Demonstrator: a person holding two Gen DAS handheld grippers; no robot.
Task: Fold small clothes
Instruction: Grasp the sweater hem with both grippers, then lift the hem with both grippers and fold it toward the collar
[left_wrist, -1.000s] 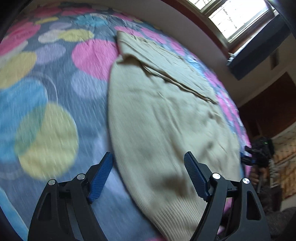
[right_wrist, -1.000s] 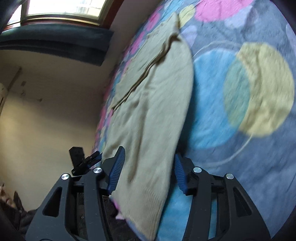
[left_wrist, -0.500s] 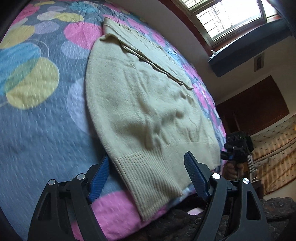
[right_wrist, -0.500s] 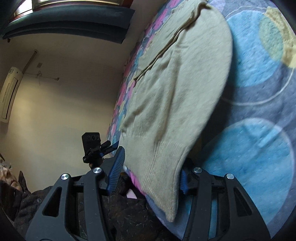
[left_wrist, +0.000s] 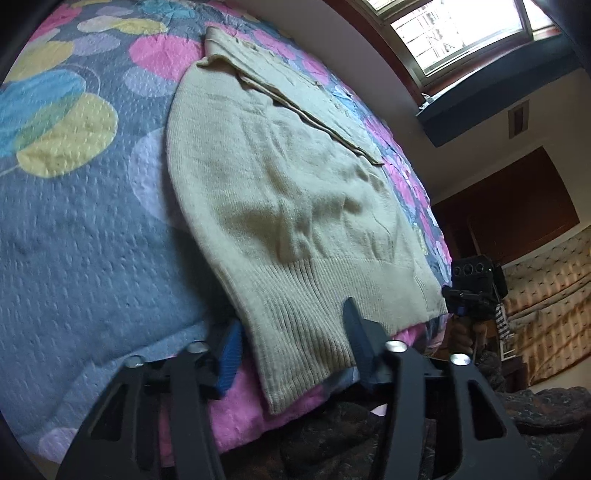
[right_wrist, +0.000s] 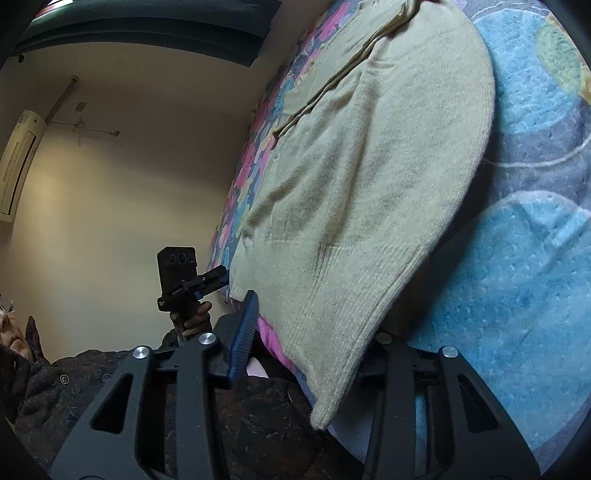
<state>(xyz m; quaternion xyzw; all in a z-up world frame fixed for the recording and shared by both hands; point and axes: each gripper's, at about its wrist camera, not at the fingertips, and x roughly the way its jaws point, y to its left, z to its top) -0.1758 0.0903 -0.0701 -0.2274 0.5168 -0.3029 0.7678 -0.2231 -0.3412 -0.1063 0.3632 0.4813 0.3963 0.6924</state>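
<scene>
A beige knitted sweater (left_wrist: 295, 192) lies spread flat on a bed whose bedspread (left_wrist: 85, 236) is grey with pink, blue and yellow circles; its ribbed hem (left_wrist: 314, 325) reaches the near edge of the bed and hangs slightly over it.

The left gripper (left_wrist: 291, 339) straddles the left corner of that hem. Its fingers (left_wrist: 229, 350) have just been closing and now stand partly closed, with the ribbed band between them; the right one lies on top of the knit and the left one sits at the hem's outer edge. Whether the pads already press the cloth I cannot tell.

The right gripper (right_wrist: 306, 332) is at the opposite hem corner. Its fingers (right_wrist: 243, 332) have likewise just been closing to a partly closed stance, the hem's corner draped between them and hiding the right one; the left one stands just clear of the cloth's edge. A firm pinch cannot be confirmed here either
</scene>
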